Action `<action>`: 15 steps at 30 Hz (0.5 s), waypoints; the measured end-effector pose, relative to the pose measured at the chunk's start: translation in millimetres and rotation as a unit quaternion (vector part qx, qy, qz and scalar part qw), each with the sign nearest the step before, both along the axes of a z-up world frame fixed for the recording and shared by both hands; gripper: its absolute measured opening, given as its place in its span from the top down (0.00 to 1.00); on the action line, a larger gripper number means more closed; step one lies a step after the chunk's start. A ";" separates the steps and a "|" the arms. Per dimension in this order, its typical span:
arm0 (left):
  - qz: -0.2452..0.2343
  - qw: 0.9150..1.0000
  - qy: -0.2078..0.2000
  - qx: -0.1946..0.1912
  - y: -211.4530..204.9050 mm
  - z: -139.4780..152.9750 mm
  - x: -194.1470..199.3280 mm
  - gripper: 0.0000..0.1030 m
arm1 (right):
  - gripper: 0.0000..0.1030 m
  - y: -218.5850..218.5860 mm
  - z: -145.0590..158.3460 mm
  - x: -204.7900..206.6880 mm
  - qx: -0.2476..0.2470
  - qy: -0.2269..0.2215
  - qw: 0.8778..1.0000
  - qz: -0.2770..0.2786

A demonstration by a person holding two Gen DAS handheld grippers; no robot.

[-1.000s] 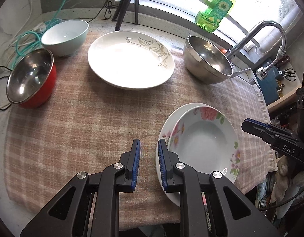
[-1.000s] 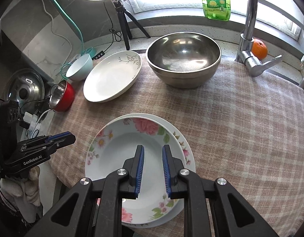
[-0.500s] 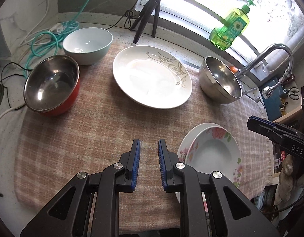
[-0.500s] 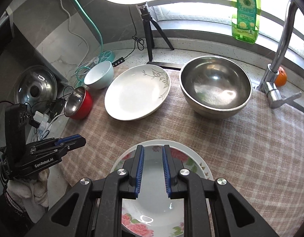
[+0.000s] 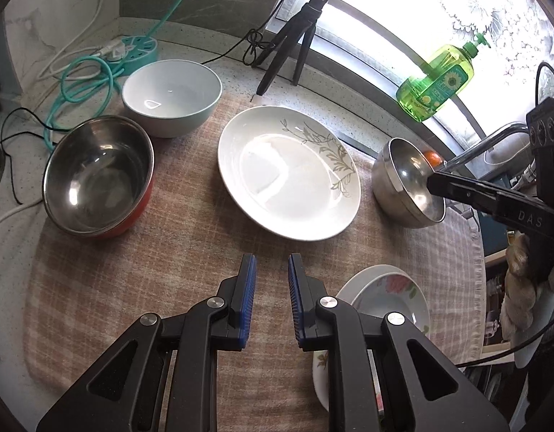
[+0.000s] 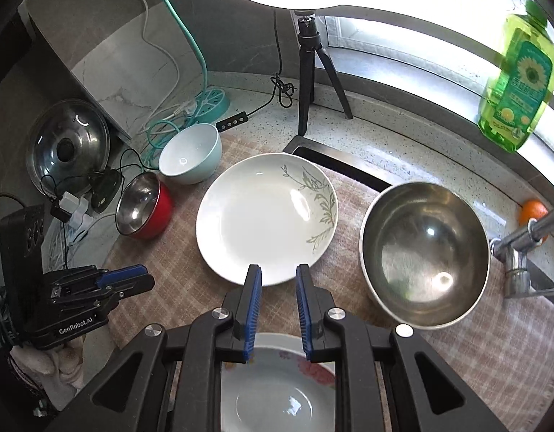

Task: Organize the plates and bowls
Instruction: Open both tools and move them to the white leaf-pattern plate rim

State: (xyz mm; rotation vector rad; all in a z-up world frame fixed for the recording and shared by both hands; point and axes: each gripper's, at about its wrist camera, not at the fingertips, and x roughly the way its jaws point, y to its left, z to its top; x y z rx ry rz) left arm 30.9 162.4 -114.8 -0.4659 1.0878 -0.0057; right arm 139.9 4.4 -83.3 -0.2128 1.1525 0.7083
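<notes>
A white plate with a leaf pattern point(image 5: 287, 172) point(image 6: 266, 216) lies mid-cloth. Two stacked floral plates point(image 5: 388, 298) point(image 6: 269, 396) sit at the near edge, under my right gripper point(image 6: 278, 273). That gripper is nearly shut and empty, with its tips over the leaf plate's near rim. My left gripper point(image 5: 271, 262) is also nearly shut and empty, above bare cloth left of the floral plates. A big steel bowl point(image 5: 410, 187) point(image 6: 424, 252) stands right of the leaf plate. A red steel-lined bowl point(image 5: 97, 176) point(image 6: 143, 212) and a pale blue bowl point(image 5: 170, 97) point(image 6: 190, 153) stand to its left.
A checked cloth point(image 5: 133, 288) covers the counter. Behind it are a black tripod point(image 6: 309, 82), a green soap bottle point(image 6: 518, 82) on the sill and teal and white cables point(image 5: 89, 72). A tap point(image 6: 518, 252) and an orange point(image 6: 534, 210) are at the right, a pot lid point(image 6: 68, 147) at far left.
Both grippers have drawn back and risen from the floral plates. Those plates slid to the bottom of the right view and the lower right of the left view. Jaws unchanged.
</notes>
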 end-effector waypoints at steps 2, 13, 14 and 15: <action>0.005 1.000 0.005 -0.011 2.3 -2.3 4.0 0.85 | 0.83 7.4 0.1 13.2 -0.003 0.007 1.000 0.006; 0.038 0.998 0.033 -0.047 13.4 -23.7 28.8 0.85 | 0.83 44.4 -27.5 73.5 -0.041 0.048 0.997 0.038; 0.040 0.997 0.035 -0.050 13.8 -25.5 30.5 0.85 | 0.83 46.8 -30.2 79.5 -0.045 0.050 0.997 0.038; 0.043 0.997 0.036 -0.051 14.4 -27.0 31.9 0.85 | 0.83 48.7 -32.7 85.5 -0.046 0.054 0.997 0.039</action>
